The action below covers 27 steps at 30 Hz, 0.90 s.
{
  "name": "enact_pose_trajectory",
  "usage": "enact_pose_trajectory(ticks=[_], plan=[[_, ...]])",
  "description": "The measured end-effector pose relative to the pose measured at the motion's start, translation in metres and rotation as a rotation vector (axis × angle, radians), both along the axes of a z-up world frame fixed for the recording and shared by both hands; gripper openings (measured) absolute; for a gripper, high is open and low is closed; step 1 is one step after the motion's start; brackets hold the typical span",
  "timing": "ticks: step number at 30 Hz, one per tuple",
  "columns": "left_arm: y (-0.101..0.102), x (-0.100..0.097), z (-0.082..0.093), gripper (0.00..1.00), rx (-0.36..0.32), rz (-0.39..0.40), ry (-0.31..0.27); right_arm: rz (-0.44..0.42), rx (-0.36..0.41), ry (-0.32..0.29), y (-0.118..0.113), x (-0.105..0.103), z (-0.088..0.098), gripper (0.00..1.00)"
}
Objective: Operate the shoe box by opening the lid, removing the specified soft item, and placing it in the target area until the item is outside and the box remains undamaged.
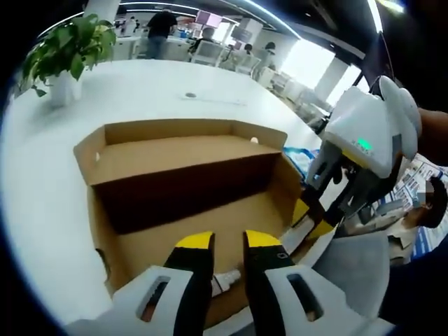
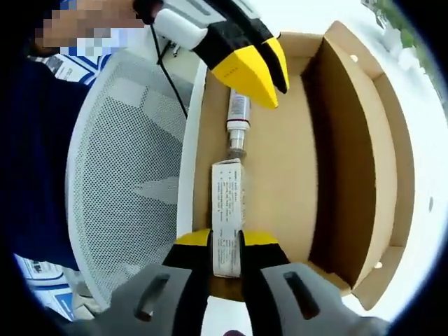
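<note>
Both grippers, R (image 2: 226,246) & L (image 1: 228,245), clamp tube (image 2: 228,222) in open box (image 1: 168,182).

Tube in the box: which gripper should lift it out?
Right. Its gripper already has its fingers either side of the tube at the flat end, seemingly gripping it. The left gripper sits over the cap end inside the open box, apparently not holding anything.

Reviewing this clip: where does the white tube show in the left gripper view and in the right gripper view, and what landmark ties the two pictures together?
Left gripper view: the white tube peeks out low in the picture, between that hand-held gripper's yellow tips, on the box floor.
Right gripper view: it lies lengthwise in the lower centre, its flat end between that view's own yellow tips.
Shared landmark: the open cardboard shoe box.
</note>
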<state>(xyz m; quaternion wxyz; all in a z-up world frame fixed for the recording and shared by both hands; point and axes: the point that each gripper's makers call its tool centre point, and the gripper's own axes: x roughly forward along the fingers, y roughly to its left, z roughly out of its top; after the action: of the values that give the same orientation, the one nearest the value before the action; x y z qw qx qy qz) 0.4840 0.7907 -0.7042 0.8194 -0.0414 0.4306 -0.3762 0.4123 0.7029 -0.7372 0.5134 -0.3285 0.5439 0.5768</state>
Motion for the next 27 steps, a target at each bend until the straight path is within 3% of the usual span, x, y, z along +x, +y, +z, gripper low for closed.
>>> enact_pose_trajectory(ticks=[5,16,27], plan=[[-0.002,0.000,-0.001,0.14,0.002,-0.005,0.000,0.011,0.004,-0.003,0.001,-0.001,0.002,0.20],[-0.001,0.003,0.001,0.14,-0.002,0.000,-0.004,0.041,-0.017,-0.019,0.004,-0.002,-0.008,0.18],[0.000,0.002,-0.002,0.13,-0.002,0.000,0.006,0.017,-0.009,-0.009,0.007,-0.001,-0.019,0.19]])
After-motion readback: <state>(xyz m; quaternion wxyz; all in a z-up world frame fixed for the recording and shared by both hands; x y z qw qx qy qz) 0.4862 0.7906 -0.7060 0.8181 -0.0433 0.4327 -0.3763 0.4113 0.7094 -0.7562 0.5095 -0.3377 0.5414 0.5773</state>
